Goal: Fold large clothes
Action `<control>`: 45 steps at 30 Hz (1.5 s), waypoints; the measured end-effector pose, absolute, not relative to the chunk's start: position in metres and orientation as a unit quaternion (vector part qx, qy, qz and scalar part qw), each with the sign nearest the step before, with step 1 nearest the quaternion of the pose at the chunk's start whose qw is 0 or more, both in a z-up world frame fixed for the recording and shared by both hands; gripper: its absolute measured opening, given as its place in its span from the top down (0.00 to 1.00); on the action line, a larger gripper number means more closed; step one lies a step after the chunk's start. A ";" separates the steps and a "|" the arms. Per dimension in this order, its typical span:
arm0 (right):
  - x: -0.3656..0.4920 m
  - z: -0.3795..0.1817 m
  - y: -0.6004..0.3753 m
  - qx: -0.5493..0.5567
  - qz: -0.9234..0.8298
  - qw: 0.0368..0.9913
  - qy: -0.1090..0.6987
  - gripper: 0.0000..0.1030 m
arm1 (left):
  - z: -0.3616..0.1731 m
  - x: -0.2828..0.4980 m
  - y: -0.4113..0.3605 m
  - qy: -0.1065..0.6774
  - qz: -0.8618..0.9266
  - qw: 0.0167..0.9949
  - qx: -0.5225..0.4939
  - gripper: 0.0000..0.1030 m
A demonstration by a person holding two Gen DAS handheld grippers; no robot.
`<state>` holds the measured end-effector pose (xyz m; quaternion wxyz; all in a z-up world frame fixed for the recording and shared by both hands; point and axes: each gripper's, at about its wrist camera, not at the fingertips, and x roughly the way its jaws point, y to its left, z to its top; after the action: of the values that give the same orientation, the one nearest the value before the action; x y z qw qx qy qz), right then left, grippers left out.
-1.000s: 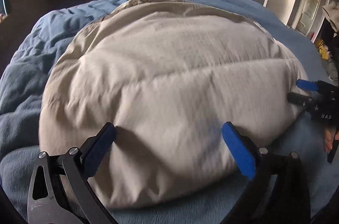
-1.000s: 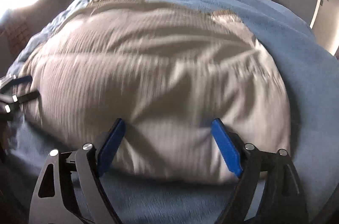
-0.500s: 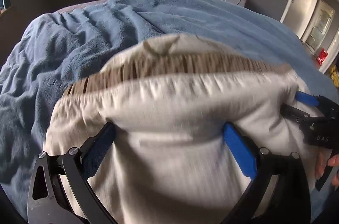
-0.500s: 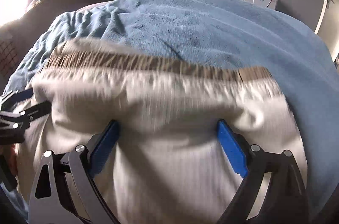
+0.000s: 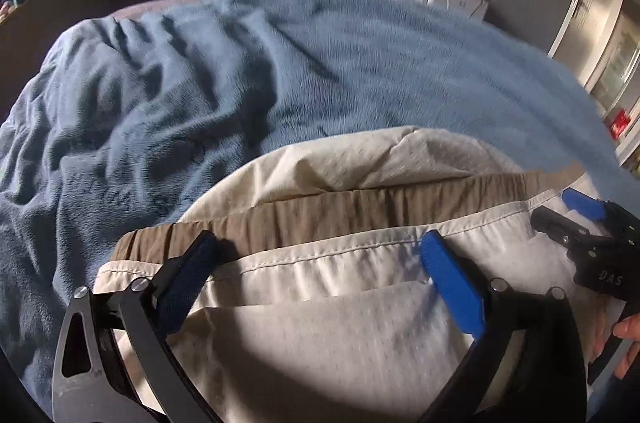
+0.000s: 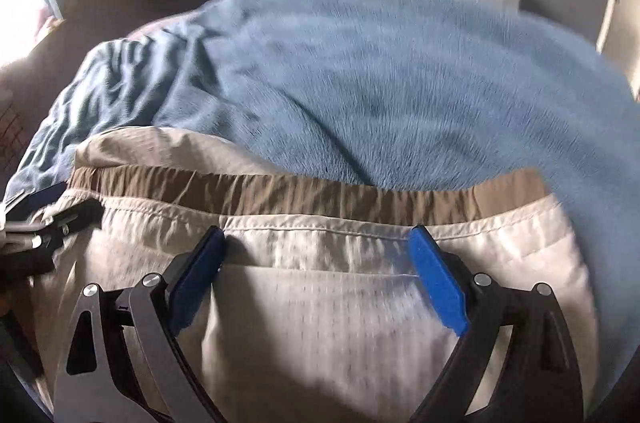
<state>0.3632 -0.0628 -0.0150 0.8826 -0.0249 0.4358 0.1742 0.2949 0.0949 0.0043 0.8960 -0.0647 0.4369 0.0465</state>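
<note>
- Cream garment (image 5: 328,335) fills the lower half of both wrist views, lying on the blue blanket (image 5: 200,95) that covers the bed; likely spread there for a flat folding surface.
- Brown elastic band (image 5: 360,213) crosses mid-frame, with cream cloth showing beyond it, so the piece looks doubled over.
- Left gripper (image 5: 320,263): jaws spread wide, released, pads straddling the seam below the band, no pinch visible.
- Right gripper (image 6: 316,259): released too, jaws wide, cloth under the gap but not clamped.
- Right gripper also shows at the right edge of the left view, a hand (image 5: 624,339) behind it.
- Judgement: fold laid; next grasp needs fresh edge.
</note>
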 end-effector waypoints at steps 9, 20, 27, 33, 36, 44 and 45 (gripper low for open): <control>0.352 -0.026 -0.140 0.053 0.147 0.877 0.454 0.15 | 0.001 0.241 0.160 0.412 0.083 0.893 -0.162 0.05; 0.350 -0.021 -0.170 0.032 0.065 0.891 0.449 0.15 | 0.008 0.238 0.152 0.398 0.116 0.906 -0.088 0.06; 0.230 0.014 -0.148 -0.017 0.178 0.910 0.375 0.15 | 0.031 0.147 0.104 0.385 0.058 0.918 -0.076 0.06; 0.151 -0.012 -0.124 -0.095 0.222 0.885 0.398 0.15 | -0.003 0.090 0.053 0.466 0.037 0.884 -0.014 0.06; 0.141 -0.025 -0.143 -0.085 0.203 0.880 0.421 0.15 | -0.016 0.067 0.052 0.479 0.050 0.877 -0.003 0.05; 0.146 -0.049 -0.243 0.001 0.068 0.873 0.482 0.15 | -0.029 0.036 0.079 0.502 0.094 0.858 -0.047 0.05; 0.145 -0.049 -0.248 0.005 0.053 0.873 0.485 0.15 | -0.030 0.035 0.081 0.505 0.098 0.856 -0.050 0.05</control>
<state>0.1454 -0.2483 -0.0491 0.8727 0.0050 0.4855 0.0527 0.0355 0.0814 -0.0296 0.8562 -0.0499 0.5046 0.0985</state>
